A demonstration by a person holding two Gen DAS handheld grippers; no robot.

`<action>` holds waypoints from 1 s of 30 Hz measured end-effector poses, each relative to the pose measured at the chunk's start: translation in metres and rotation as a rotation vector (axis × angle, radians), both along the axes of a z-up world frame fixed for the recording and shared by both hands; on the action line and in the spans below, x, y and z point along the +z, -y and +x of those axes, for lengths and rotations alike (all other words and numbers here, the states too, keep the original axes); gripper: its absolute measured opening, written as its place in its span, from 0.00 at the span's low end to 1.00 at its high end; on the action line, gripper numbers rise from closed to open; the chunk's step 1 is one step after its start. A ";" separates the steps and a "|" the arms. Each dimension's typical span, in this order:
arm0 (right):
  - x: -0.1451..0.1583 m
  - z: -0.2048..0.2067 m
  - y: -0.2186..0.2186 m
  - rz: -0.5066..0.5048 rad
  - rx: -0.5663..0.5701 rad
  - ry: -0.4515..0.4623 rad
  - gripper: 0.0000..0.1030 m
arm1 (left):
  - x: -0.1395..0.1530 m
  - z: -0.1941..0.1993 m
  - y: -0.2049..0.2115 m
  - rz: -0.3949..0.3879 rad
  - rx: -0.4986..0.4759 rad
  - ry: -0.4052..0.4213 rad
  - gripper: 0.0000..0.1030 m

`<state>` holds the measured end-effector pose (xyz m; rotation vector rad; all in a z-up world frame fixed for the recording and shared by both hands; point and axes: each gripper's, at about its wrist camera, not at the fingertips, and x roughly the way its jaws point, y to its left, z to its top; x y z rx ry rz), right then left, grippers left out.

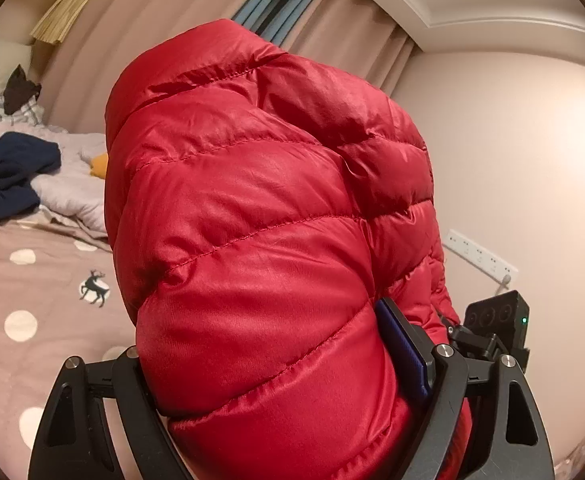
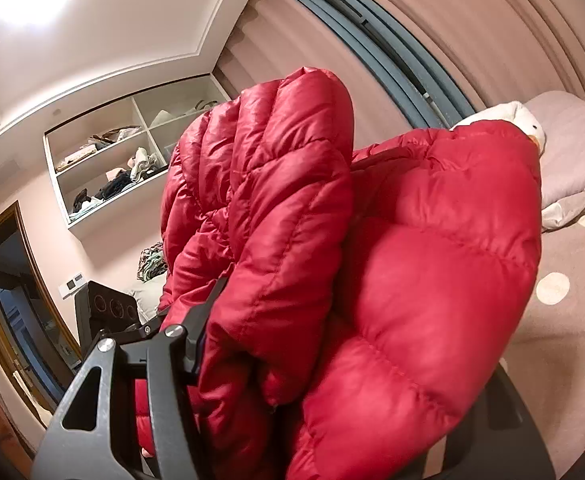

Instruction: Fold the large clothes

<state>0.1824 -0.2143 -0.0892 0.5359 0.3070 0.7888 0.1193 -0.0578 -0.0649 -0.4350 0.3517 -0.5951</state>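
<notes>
A red quilted puffer jacket (image 1: 268,216) fills the left wrist view and bulges up between the fingers of my left gripper (image 1: 284,368), which is shut on a thick fold of it. The blue pad of the right finger (image 1: 402,344) presses into the fabric. In the right wrist view the same red jacket (image 2: 412,260) is bunched in two lobes, and my right gripper (image 2: 324,364) is shut on it; its right finger is mostly hidden by fabric. The jacket is lifted above the bed.
The bed (image 1: 24,292) has a pinkish-brown polka-dot cover with a deer print. A dark navy garment (image 1: 12,172) and grey bedding lie at its far left. A white goose plush (image 2: 508,120) and pillow lie by the curtains. Open wall shelves (image 2: 132,152) hold clothes.
</notes>
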 end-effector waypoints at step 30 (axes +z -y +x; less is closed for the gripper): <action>0.011 -0.011 -0.029 -0.007 -0.007 -0.030 0.68 | 0.005 0.007 -0.015 -0.086 -0.069 -0.039 0.83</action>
